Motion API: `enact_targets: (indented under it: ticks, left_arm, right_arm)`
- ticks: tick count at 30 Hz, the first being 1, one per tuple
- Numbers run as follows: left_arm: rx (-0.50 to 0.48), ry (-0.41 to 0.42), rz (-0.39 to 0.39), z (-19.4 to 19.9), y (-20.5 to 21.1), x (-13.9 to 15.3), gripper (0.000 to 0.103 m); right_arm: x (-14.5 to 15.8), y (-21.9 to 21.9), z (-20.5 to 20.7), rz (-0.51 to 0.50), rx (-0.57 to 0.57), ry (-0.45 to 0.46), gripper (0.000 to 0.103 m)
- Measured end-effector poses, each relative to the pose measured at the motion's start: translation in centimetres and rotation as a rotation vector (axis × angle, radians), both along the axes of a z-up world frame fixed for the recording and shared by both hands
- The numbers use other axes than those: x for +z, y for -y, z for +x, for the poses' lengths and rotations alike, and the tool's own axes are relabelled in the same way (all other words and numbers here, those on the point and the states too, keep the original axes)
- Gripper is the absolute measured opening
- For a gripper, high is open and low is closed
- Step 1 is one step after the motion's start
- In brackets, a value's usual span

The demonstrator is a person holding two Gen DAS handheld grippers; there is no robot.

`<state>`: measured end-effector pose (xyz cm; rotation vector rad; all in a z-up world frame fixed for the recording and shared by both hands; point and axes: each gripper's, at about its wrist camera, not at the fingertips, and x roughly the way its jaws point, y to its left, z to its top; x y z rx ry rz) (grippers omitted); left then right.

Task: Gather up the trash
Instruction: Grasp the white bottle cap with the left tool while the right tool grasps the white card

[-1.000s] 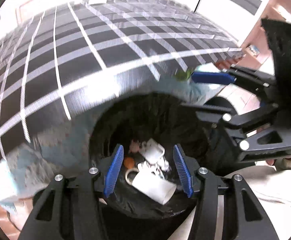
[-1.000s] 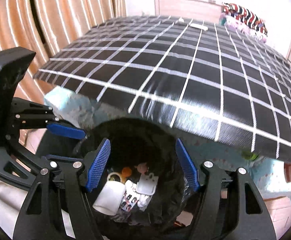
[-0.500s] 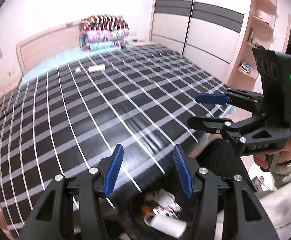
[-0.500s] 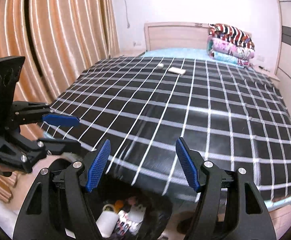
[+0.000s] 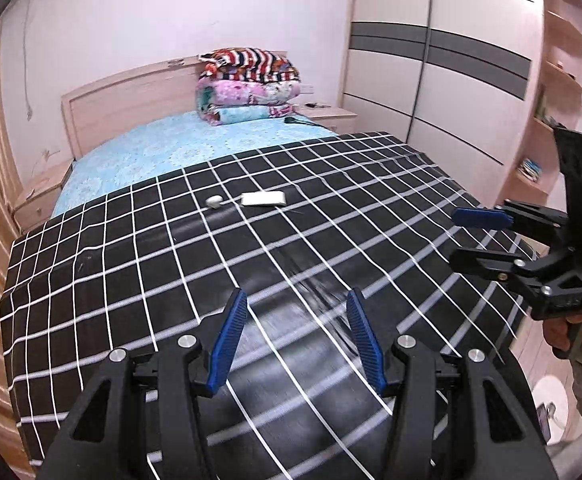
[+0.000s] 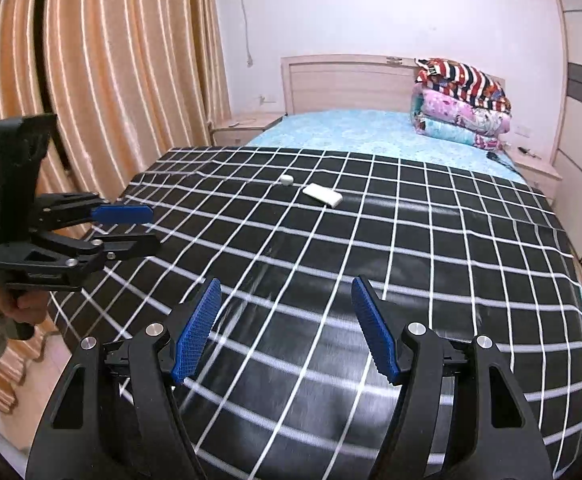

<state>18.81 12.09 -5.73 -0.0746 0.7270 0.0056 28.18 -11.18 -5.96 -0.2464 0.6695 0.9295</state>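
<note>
Close in, the left gripper [image 5: 297,336] hangs over the foot of the bed with its blue pads spread wide and nothing between them, and the right gripper [image 6: 287,326] matches it, jaws parted and empty, the two tools side by side above the black checked cover [image 6: 371,260]. Nothing lies under either one here, just glossy fabric with a few creases. Look farther up the bed and there is the work: a flat white packet [image 6: 323,194] resting on the cover, and just beside it, apart by a small gap, a small white crumpled piece [image 6: 286,179]. From the left camera the same pair shows, the packet [image 5: 263,199] to the right and the little piece [image 5: 213,201] to its left. Beyond them the cover ends at the turquoise sheet [image 5: 179,144], with folded quilts [image 5: 249,86] stacked against the headboard. My read is that the reach out is the step now, and both targets are well away, so lean in over the bed before lowering. One tool per item looks sensible. The packet is flat and may be hard to pinch, so come in low with the pads straddling its short side; the soft cover will give, so press lightly and avoid catching cloth.
</note>
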Motion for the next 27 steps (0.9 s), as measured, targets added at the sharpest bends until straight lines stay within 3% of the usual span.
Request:
enact_targets:
  ticks: [7,11,19,27]
  left_arm:
    - [0.054,-0.031,-0.018,5.2,-4.2,-0.8,0.050]
    - [0.069,-0.056,-0.028,8.4,-6.4,-1.7,0.050]
    - [0.091,-0.104,-0.122,14.6,-10.4,-3.6,0.050]
    - [0.116,-0.149,-0.102,19.4,-12.1,-5.0,0.049]
  right_arm:
    - [-0.3,-3.2,4.5,0.001,0.051,-0.057,0.067]
    - [-0.8,-5.3,7.0,-0.024,0.062,-0.049,0.067]
    - [-1.5,-9.2,11.3,-0.079,0.107,-0.015,0.067]
    - [-3.6,-12.1,14.6,-0.128,0.151,-0.025,0.067]
